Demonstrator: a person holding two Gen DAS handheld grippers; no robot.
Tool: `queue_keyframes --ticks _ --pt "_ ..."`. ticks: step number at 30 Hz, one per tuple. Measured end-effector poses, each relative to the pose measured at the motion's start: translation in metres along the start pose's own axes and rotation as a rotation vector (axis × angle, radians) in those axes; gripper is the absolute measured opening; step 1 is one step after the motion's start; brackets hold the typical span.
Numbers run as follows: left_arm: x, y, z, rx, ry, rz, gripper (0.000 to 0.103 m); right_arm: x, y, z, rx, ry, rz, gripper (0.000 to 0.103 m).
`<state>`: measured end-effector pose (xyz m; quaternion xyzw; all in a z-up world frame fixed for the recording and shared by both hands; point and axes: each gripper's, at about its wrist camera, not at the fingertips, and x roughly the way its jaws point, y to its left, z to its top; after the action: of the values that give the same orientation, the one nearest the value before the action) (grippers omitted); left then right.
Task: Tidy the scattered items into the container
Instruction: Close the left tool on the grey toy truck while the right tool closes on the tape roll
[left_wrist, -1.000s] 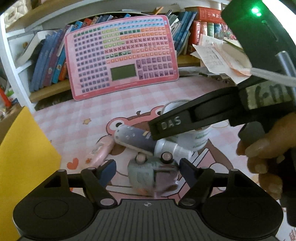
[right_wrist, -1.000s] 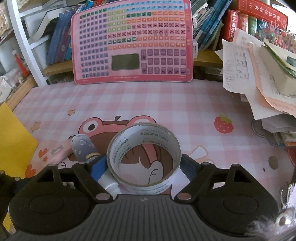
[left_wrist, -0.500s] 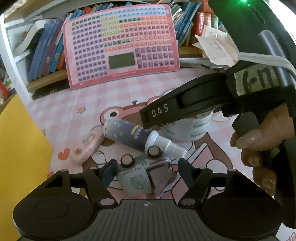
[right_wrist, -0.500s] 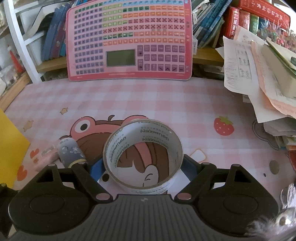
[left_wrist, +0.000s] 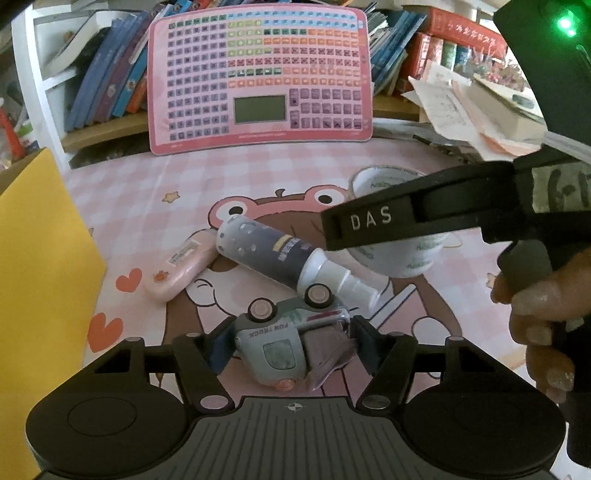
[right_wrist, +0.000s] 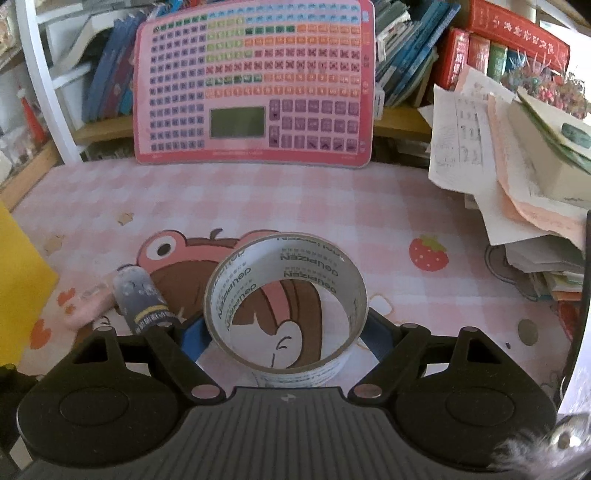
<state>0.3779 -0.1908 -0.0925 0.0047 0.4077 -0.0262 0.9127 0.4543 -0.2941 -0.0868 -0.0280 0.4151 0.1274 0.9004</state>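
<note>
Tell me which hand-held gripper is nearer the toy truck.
Left. The left hand-held gripper straddles the toy truck, its jaws closing on it. The right hand-held gripper is beside it, around the tape roll.

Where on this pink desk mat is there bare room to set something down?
Free: the checked strip of the mat between the pink keyboard board and the tape roll, out to the strawberry print. Crowded: near the yellow box, where the toy truck, spray bottle and pink eraser cluster; the paper pile overhangs the right edge.
</note>
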Motion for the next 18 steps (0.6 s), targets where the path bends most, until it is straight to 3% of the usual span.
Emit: queue_keyframes --ticks 11,18 --pt "-0.053 0.012 -0.006 -0.023 -0.027 -0.059 0.066 -0.039 0.003 -0.012 0.025 -0.025 -0.012 0.082" --pt "-0.095 0.019 -0.016 -0.011 -0.091 -0.114 0.066 -0.080 0.011 -0.030 0.046 -0.043 0.005 0.082"
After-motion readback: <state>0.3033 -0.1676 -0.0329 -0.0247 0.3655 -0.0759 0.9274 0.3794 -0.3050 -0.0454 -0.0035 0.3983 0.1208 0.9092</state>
